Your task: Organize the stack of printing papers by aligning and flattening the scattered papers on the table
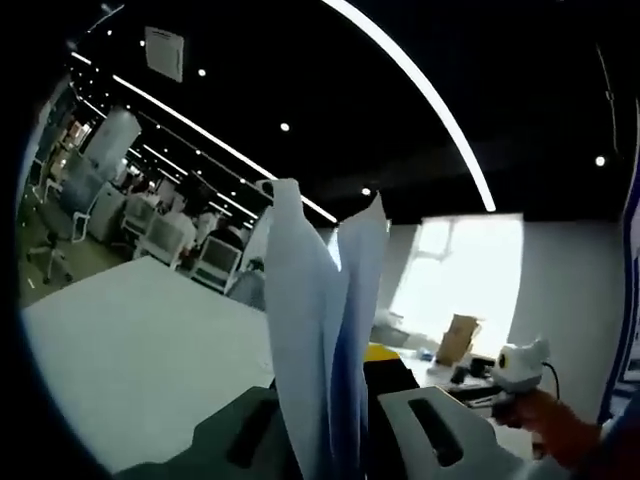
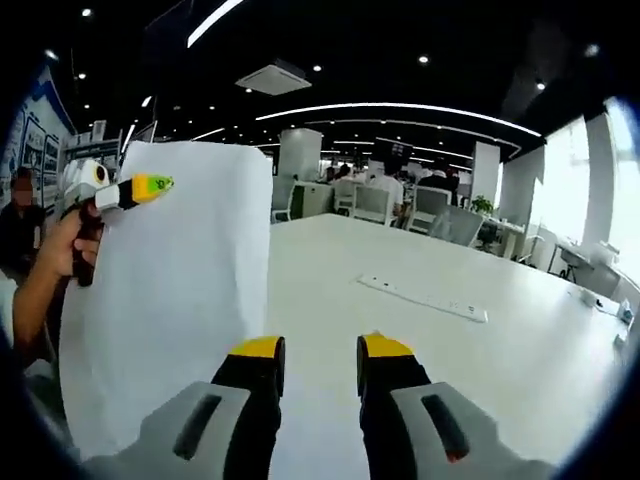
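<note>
Nearest the lens in the left gripper view, your left gripper (image 1: pixel 335 420) is clenched on the stack of papers (image 1: pixel 325 330): the sheets rise edge-on from between the two jaws, fanned slightly at the top, so they are not yet flush with one another. You are holding them upright and lifted, with the white table (image 1: pixel 140 340) lying behind and below.

In the right gripper view the same papers (image 2: pixel 175 300) show broadside as a tall white sheet, standing on end to the left of your right gripper (image 2: pixel 322 365). Its yellow-tipped jaws stand apart with bare table (image 2: pixel 420 350) between them: released, grasping nothing. The left gripper (image 2: pixel 135 188) shows at the papers' upper left edge, held by a hand (image 2: pixel 65 250).

Key relation: the stack's long axis runs vertical, its flat face turned toward the right gripper, and it sits to that gripper's left, near but apart. The left gripper is the one in contact; the right is the free tool. A white power strip (image 2: pixel 425 297) lies on the table farther off to the right, well clear of the papers.

Judgement: alignment is midway. The next move likely calls for you to bring the right gripper across to the free edge, or to tap the bottom edge on the table to square the sheets. Risk: a one-sided pinch lets loose sheets slide or buckle.
</note>
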Demonstrator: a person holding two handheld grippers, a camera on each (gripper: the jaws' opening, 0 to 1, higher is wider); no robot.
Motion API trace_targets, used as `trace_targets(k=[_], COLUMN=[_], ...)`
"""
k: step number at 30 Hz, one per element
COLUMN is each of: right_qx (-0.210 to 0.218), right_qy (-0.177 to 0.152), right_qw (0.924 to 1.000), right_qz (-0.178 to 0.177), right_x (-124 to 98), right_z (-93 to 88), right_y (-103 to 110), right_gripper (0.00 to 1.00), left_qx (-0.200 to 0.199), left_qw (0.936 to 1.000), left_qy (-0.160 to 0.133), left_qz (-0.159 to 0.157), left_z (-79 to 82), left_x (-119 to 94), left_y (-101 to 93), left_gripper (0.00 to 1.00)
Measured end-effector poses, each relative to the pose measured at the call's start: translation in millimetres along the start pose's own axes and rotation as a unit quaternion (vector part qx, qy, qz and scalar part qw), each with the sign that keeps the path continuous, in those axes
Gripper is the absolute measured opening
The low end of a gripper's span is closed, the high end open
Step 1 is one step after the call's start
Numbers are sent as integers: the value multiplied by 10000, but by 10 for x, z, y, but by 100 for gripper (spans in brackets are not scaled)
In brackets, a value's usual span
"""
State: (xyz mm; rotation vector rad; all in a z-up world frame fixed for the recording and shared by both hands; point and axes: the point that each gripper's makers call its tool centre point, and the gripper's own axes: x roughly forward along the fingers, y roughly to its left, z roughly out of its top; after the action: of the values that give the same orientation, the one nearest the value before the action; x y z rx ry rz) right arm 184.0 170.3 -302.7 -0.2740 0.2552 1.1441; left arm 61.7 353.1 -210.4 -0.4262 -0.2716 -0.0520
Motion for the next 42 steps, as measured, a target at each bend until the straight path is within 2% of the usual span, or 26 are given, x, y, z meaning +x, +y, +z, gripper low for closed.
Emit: trace_targets(k=[4,6,8,9,11,14,16,21,22,24,25,26,27,28,30,32,37,40,42], right_qx=[46,-4,14,1,-90,-40,100,217,145,-837,-823,-660,-387,-310,-425,-723,-576,-540,-358], right_qy=[37,130,196,238,326,398,457,489,491,701,834,796,676,565,551,582,664,690,816], right_qw=[10000,9999,9998,9996,9994,9992,9987,9982,9982,9937,9930,9943,9959,9961,9964,9948,9951,9944,9932], right_qz=[-29,-2,83,120,82,72,198,272,314,264,168,243,465,605,482,410,455,588,752], right_x=[-106,-156,-183,-199,-219,-243,-244,-235,-222,-211,-210,-191,-183,-180,-180,-183,-217,-249,-265], right_z=[-34,-114,-168,-203,-265,-342,-399,-472,-487,-574,-622,-625,-604,-584,-589,-621,-672,-715,-764], right_y=[7,22,42,49,39,26,59,148,171,144,143,194,289,343,314,306,266,276,304], right_gripper=[25,25,25,25,25,26,26,28,28,25,25,23,21,21,24,29,34,46,54], left_qx=[-79,-377,-298,-39,60,119,78,169,264,322,311,322,353,393,392,448,369,386,323], left_qw=[10000,9992,9995,10000,10000,9999,9999,9995,9992,9991,9992,9991,9988,9986,9985,9981,9977,9973,9976], left_qy=[13,11,-24,22,46,45,36,-129,-156,-138,-145,-177,-212,-221,-219,-203,-241,-234,-230], left_qz=[-45,-106,-107,-69,-46,62,71,223,268,244,222,216,245,280,305,382,518,580,567], left_z=[45,67,89,87,104,145,191,448,494,557,585,615,644,656,666,671,735,772,796], left_x=[-72,-113,-157,-201,-272,-363,-434,-625,-650,-697,-733,-766,-802,-829,-886,-942,-1088,-1183,-1215], left_y=[14,10,10,17,15,88,102,96,93,59,38,25,29,43,61,101,198,224,226], left_gripper=[6,6,6,6,6,6,6,6,6,6,6,6,6,6,6,6,6,6,6])
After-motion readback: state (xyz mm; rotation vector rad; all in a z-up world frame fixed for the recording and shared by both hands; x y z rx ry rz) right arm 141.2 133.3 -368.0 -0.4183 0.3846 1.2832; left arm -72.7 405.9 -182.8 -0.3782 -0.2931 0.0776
